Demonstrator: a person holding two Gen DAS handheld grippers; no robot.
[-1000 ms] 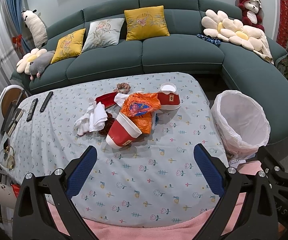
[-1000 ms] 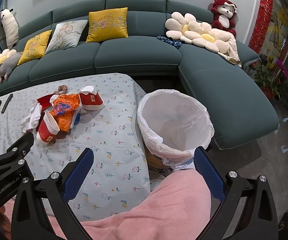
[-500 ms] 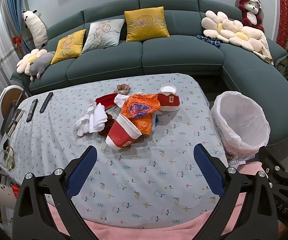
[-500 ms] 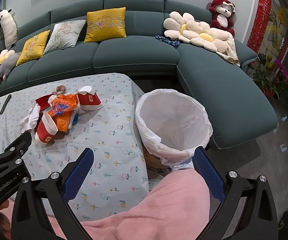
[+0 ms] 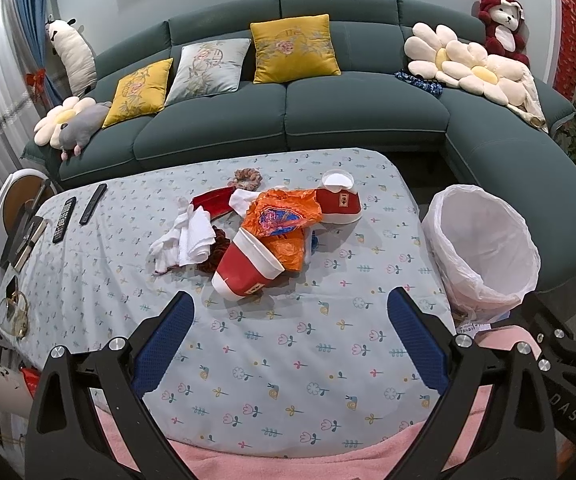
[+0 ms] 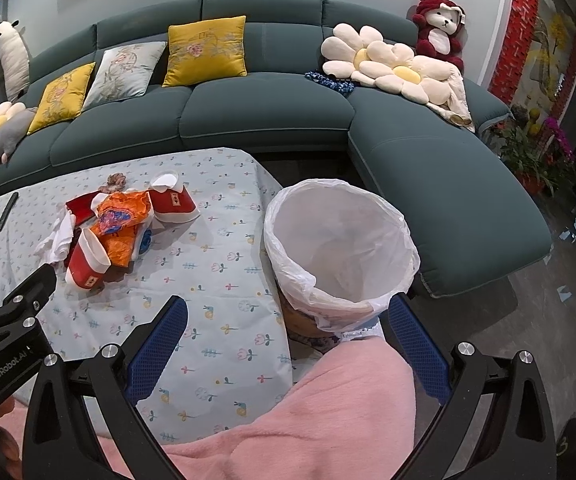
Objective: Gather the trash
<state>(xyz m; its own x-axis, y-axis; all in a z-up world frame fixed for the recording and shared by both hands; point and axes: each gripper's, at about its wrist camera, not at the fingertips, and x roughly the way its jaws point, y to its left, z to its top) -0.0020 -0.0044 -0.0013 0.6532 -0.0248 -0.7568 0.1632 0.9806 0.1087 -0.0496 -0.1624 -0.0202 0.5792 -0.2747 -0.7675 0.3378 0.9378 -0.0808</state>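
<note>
Judged from how things lay, nothing had yet been collected: the whole heap of rubbish sat on the bench [image 5: 271, 364] under its pale blue flowered cloth, and the white-lined waste bin [image 5: 484, 256] off the bench's right edge showed no rubbish in the part of its liner that could be seen. Taking the bin as the mark and going left to right, farthest from it lay the crumpled white tissues [image 5: 185, 242], then the tipped red paper cup with a white rim [image 5: 247, 270] nearest the person, the crinkled orange plastic bag [image 5: 283, 224] draped over it, and closest to the bin the upturned red paper cup [image 5: 338, 200]; a flattened red piece and a brownish scrunchie lay behind these. The left tongs [image 5: 288, 334] hung wide open and empty, short of the heap on the side away from the sofa. The right tongs [image 6: 285, 334] were equally wide open and empty, low over the near rim of the bin. All of the picking remained to be done. The stretch of cloth between the heap and the bin was bare, so the carry looked unobstructed, though the bin stood hard against the bench's corner and the two black remote controls [image 5: 75, 212] at the far left were not rubbish to be swept along.
</note>
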